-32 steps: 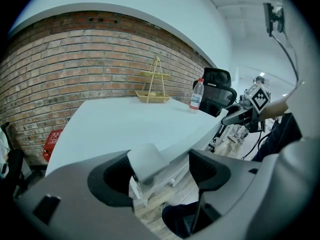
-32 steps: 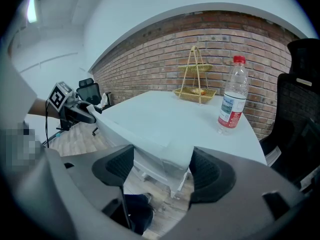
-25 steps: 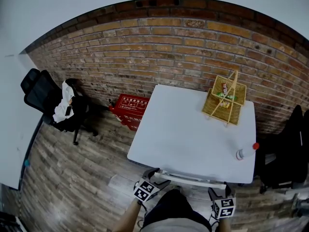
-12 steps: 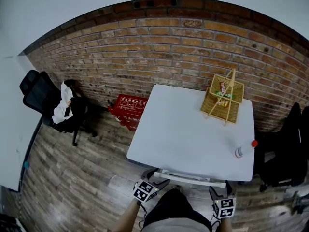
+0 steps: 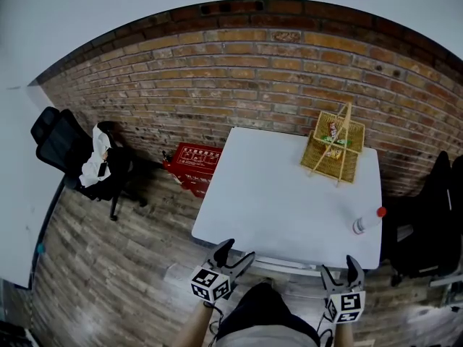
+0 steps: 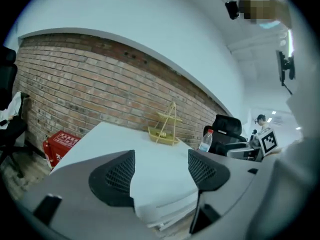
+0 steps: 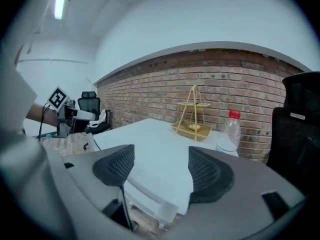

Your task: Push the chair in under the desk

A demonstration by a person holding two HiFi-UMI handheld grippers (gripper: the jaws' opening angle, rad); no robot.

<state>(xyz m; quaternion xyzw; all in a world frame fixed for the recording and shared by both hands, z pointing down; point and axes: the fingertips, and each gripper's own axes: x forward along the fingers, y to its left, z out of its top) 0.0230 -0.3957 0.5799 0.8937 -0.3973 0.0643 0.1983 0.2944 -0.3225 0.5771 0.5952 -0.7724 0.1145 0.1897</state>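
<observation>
Left gripper (image 5: pixel 237 251) & right gripper (image 5: pixel 339 267) both wide open, empty, at desk (image 5: pixel 289 201) near edge. Chair not seen there, prob. already tucked under; next: check, then back off.

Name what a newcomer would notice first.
A white rectangular desk fills the centre before a red brick wall. A tan woven two-tier basket sits at its far right corner, a red-capped clear plastic bottle near its right edge. The left claw and right claw hover open at its front.
</observation>
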